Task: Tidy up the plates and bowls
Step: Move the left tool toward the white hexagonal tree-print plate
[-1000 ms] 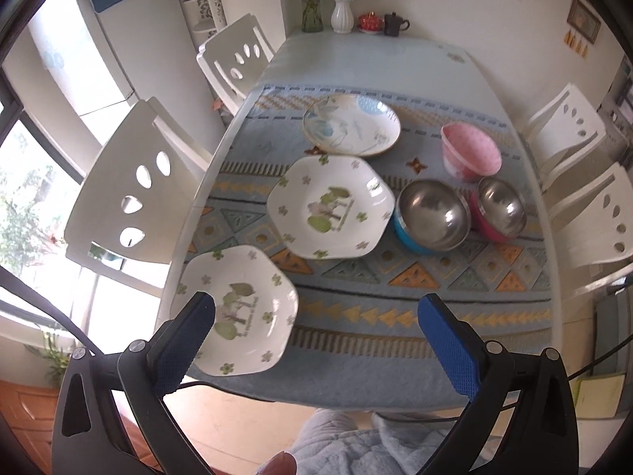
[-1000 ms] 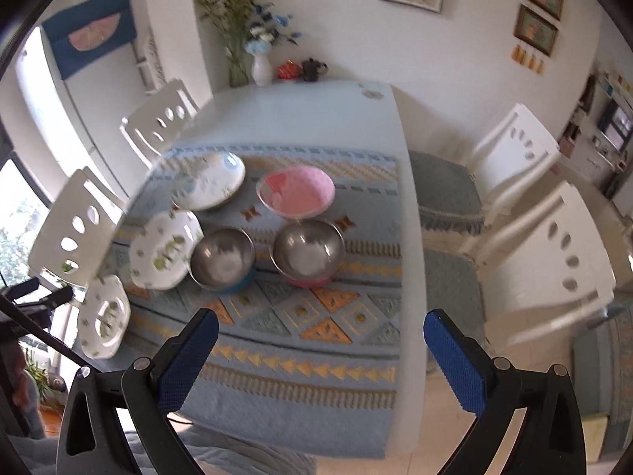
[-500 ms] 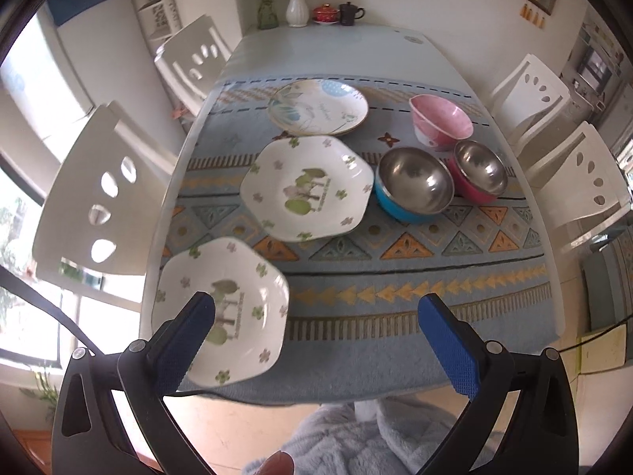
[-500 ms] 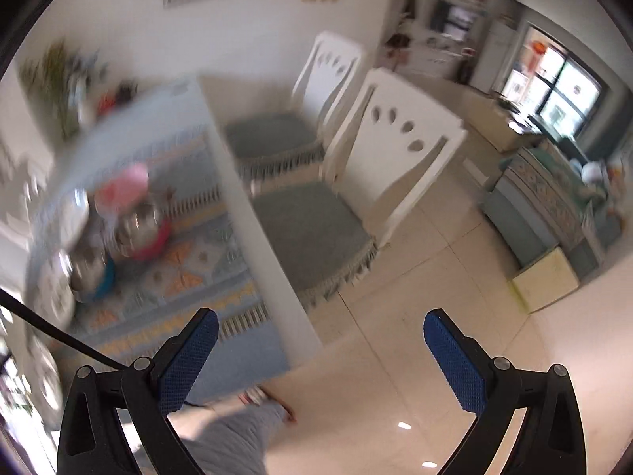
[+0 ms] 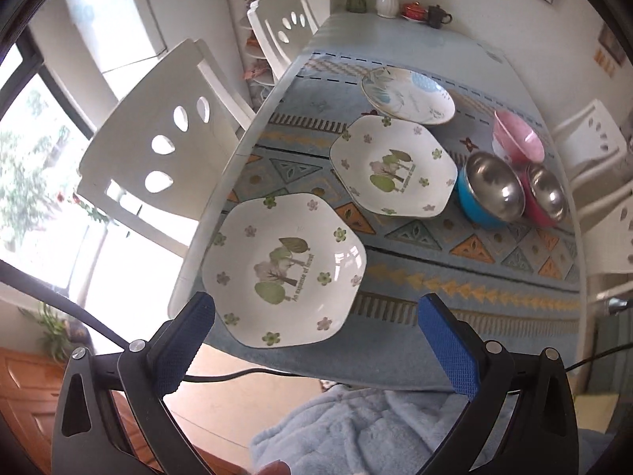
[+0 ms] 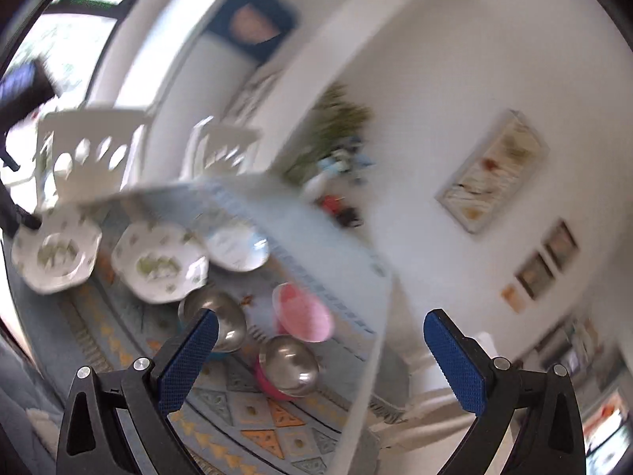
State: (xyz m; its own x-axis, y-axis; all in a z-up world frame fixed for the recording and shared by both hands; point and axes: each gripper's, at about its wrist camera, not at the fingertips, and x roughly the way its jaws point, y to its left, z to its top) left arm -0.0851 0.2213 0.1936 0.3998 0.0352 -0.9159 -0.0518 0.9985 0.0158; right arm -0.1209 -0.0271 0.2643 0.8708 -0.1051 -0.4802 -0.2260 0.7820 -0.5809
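At the table's near-left corner: a white hexagonal plate [image 5: 283,271] with a tree print and small flowers lies flat on the patterned tablecloth [image 5: 467,277], part of its edge reaching the table's edge.
Left gripper: the left gripper [image 5: 316,340] hangs just short of that plate, blue-padded jaws spread wide, nothing between them and touching nothing.
Chairs at left: two white chairs [image 5: 158,134] with teardrop cut-outs stand along the table's left side.
Second plate: a matching tree-print plate [image 5: 391,166] sits further in, apart from the first.
Round plate: a blue-leaf round plate [image 5: 407,95] lies beyond it, their rims close or overlapping; I cannot tell which.
Steel bowls: a blue-sided steel bowl [image 5: 492,194] and a pink-sided steel bowl [image 5: 548,196] sit side by side, touching, right of the second plate.
Pink bowl: a pink bowl [image 5: 516,140] stands just behind them.
Far end: a white vase [image 5: 387,0] with flowers, a red pot and a dark cup.
Right gripper: the right gripper [image 6: 320,356] is held above the table's right part, jaws wide apart and empty; its view is badly blurred, with the steel bowls and pink bowl below it.
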